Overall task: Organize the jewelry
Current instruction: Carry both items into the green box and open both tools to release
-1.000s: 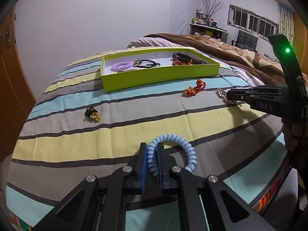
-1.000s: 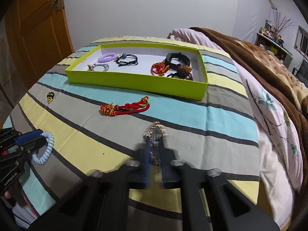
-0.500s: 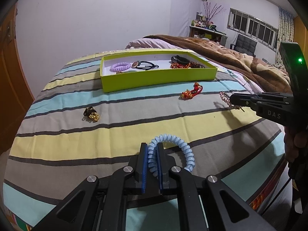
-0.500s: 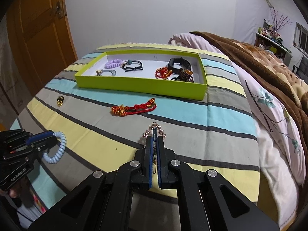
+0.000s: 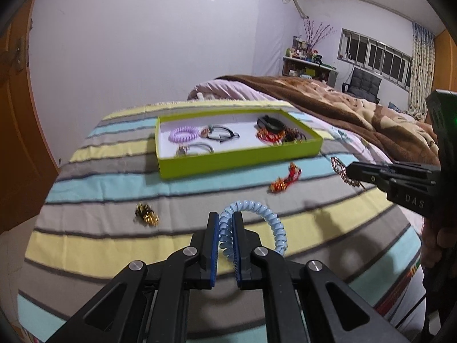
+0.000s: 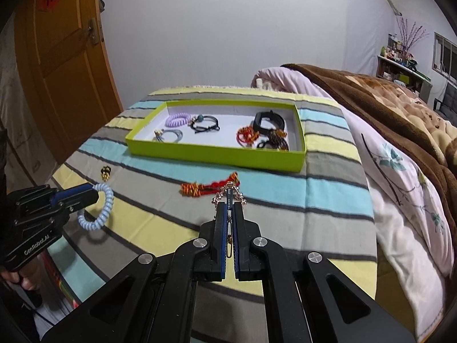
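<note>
Sorting is seen well under way on the striped bed cover (image 6: 328, 188): several bands and bracelets are already laid in the shallow lime-green cardboard tray (image 6: 217, 157), while a red knotted cord bracelet (image 6: 208, 187) and a small gold-and-black trinket (image 5: 147, 214) are left outside it. A pale blue coiled hair tie (image 5: 257, 223) is pinched in the left gripper (image 5: 225, 228), jaws nearly closed; a rose-gold chain (image 6: 228, 194) is clamped in the right gripper (image 6: 228, 214), both held above the bed.
</note>
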A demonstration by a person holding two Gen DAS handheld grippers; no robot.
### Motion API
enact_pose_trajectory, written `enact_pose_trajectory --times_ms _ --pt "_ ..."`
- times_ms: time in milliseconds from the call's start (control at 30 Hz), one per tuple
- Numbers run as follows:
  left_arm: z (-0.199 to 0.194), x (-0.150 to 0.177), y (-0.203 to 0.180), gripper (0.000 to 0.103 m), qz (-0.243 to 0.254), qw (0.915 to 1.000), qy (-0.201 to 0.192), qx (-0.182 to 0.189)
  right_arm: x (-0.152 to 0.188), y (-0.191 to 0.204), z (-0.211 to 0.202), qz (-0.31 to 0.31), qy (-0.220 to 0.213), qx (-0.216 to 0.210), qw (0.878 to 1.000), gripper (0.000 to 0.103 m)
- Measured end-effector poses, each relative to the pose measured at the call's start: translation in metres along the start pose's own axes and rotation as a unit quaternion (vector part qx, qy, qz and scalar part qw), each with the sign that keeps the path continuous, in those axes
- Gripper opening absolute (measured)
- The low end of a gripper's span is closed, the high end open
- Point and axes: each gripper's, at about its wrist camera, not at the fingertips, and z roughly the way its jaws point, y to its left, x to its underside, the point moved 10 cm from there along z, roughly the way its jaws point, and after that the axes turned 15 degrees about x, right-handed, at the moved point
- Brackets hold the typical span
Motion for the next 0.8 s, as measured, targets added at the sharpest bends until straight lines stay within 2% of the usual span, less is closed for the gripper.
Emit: enact_pose_trajectory --times_ms 367,800 --pt "0.020 -0.058 0.025 0.008 0.004 0.9996 -0.025 -0.013 -0.045 0.009 0.018 0.001 -0.016 -0.013 1.000 0.003" --pt "0.073 -0.099 0.050 0.008 0.010 0.9996 -0.019 -0.019 -0.095 0.019 0.078 -0.008 -0.006 -0.008 1.000 0.003"
